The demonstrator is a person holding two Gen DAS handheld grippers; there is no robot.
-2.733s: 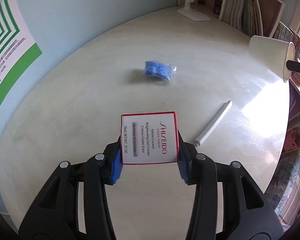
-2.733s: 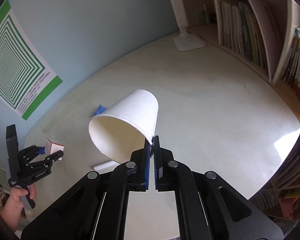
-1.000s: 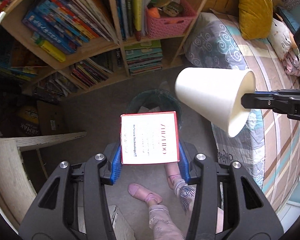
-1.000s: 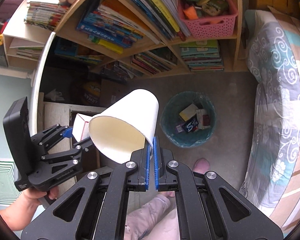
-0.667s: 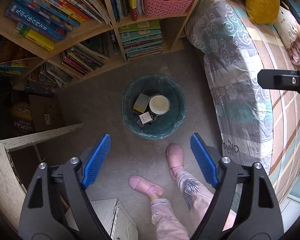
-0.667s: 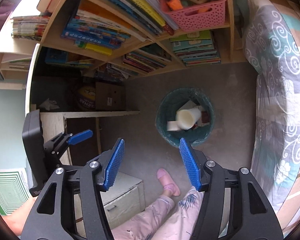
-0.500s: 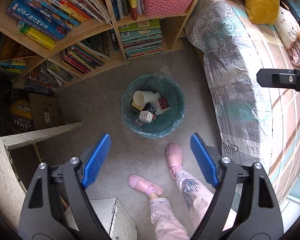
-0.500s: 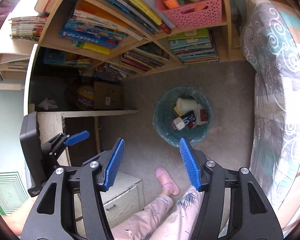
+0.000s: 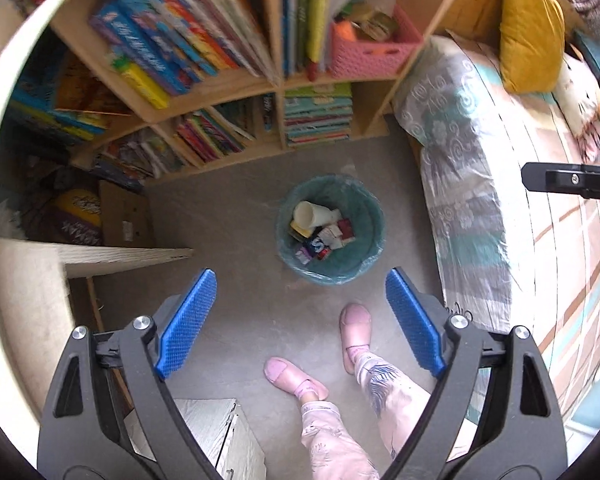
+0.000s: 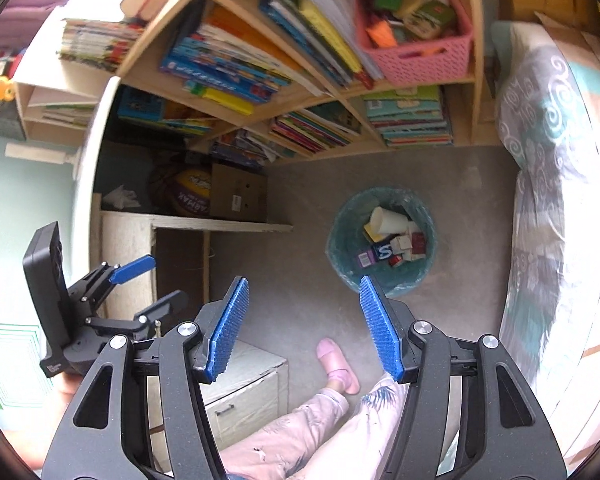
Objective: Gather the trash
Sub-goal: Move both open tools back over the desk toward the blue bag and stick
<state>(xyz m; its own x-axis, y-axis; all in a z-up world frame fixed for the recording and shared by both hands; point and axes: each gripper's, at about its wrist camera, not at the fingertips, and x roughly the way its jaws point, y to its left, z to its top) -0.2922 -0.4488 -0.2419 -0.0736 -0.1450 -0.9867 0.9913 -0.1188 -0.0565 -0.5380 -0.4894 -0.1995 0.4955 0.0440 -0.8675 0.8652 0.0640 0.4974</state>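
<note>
A teal-lined trash bin (image 9: 364, 264) stands on the grey floor below me; it also shows in the right wrist view (image 10: 340, 248). Inside lie a white paper cup (image 9: 314, 214) (image 10: 388, 220) and several small boxes and wrappers (image 9: 328, 240). My left gripper (image 9: 300, 320) is open and empty, high above the floor, just short of the bin. My right gripper (image 10: 304, 328) is open and empty, also high above the floor. The left gripper shows at the left of the right wrist view (image 10: 140, 284).
A wooden bookshelf (image 9: 260, 80) full of books and a pink basket (image 9: 372, 48) stands behind the bin. A bed (image 9: 500, 200) lies to the right. The person's feet in pink slippers (image 9: 356, 328) stand near the bin. A table edge (image 9: 32, 272) and small cabinet (image 9: 212, 432) are at left.
Both grippers let go: the red-and-white box and the paper cup fell into the bin. Both jaws now stand wide open, and the views have shifted slightly.
</note>
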